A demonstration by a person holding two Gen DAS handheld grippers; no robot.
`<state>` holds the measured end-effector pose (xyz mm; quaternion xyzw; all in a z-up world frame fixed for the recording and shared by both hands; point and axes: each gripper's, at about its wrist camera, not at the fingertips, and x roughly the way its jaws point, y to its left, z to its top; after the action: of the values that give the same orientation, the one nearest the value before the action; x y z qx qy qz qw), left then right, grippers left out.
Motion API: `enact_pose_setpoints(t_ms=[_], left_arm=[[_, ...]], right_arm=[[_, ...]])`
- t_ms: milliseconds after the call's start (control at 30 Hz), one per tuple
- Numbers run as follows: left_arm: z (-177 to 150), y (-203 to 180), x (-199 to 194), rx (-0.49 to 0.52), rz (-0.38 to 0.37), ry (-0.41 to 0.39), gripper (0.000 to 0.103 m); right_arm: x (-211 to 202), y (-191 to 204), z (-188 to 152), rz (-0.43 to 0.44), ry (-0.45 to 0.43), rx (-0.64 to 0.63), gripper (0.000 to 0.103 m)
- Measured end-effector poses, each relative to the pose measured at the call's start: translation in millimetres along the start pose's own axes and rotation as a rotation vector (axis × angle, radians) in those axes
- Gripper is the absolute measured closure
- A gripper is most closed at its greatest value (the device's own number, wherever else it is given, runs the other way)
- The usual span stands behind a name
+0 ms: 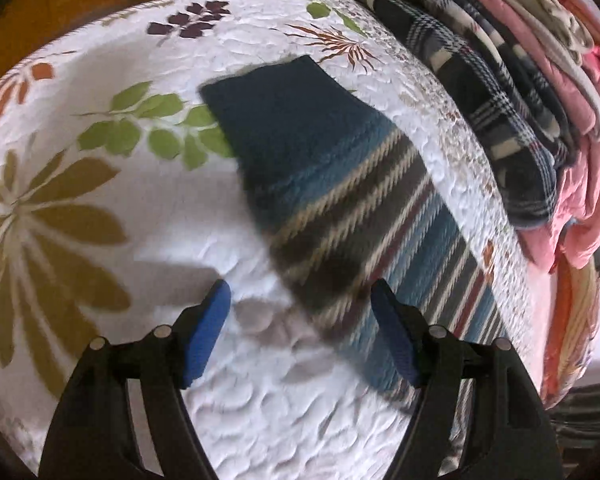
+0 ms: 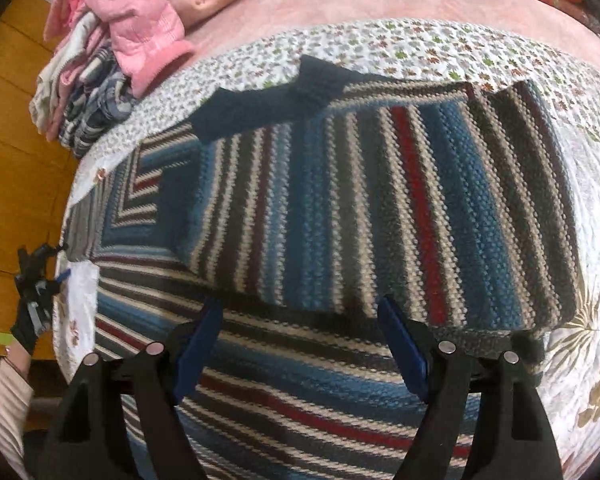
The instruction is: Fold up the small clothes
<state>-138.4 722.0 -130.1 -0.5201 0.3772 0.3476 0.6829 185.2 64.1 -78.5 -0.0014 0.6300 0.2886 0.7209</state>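
A knitted sweater striped in blue, grey, cream and red [image 2: 380, 208] lies partly folded on a floral quilt [image 2: 580, 360]. A sleeve with a navy cuff [image 2: 268, 108] lies across its top. My right gripper [image 2: 300, 304] hovers open just above the sweater's folded edge, with nothing between its blue pads [image 2: 400, 340]. In the left wrist view, the sleeve [image 1: 340, 184] with its navy cuff [image 1: 276, 120] stretches over the quilt [image 1: 140, 240]. My left gripper [image 1: 300, 286] is open, its right pad beside the sleeve. That left gripper [image 2: 40, 276] also shows at the quilt's left edge, held by a gloved hand.
A pile of plaid and pink clothes [image 1: 500, 80] is stacked along the quilt's far side, also seen as the clothes pile [image 2: 140, 40]. A pink blanket [image 2: 380, 0] lies beyond the quilt. An orange-brown wooden surface [image 2: 12, 160] runs past the quilt's left edge.
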Motion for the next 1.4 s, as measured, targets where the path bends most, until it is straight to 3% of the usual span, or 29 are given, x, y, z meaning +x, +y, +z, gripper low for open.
enact_pose_setpoints(t_ms=[100,167,200,267,333,467,633,767,933,1067,1167,1400], left_arm=[[3,-2,2,-0.008,-0.028,-0.028,0.031],[5,-7,3,0.02,-0.063,-0.025,0.056],[5,-11,4,0.032,-0.074,-0.021,0.06],[4,-14,4,0.047,-0.083,-0.025,0.078],[3,-17,4,0.056,-0.098,-0.032,0.088],[3,-34,-10,0.086,-0.135,-0.087,0.091],[-4,-80,-39,0.175,-0.255,-0.157,0.091],[-26,-131,-51,0.281,-0.389,-0.124,0.091],[-80,-209,-61,0.47,-0.508,-0.054,0.091],[-127,-247,-63,0.57,-0.554,0.036,0.091],[-156,-262,-62,0.624,-0.557,0.059,0.091],[-227,-288,-31,0.778,-0.495,0.129,0.091]], right_arm=[[4,-5,-3,-0.016,0.007,0.001,0.023],[6,-8,-5,-0.028,0.013,0.001,0.023],[7,-9,-5,-0.034,0.014,0.0,0.023],[9,-10,-5,-0.039,0.017,0.001,0.023],[10,-8,-5,-0.041,0.015,-0.002,0.023],[7,2,-4,-0.051,0.006,-0.04,0.023],[4,7,-4,-0.054,0.001,-0.061,0.023],[2,5,-2,-0.069,-0.009,-0.058,0.023],[0,-3,1,-0.08,-0.019,-0.037,0.023],[-2,-7,2,-0.086,-0.024,-0.031,0.023],[-3,-10,4,-0.087,-0.027,-0.023,0.023],[-3,-13,5,-0.092,-0.027,-0.013,0.023]])
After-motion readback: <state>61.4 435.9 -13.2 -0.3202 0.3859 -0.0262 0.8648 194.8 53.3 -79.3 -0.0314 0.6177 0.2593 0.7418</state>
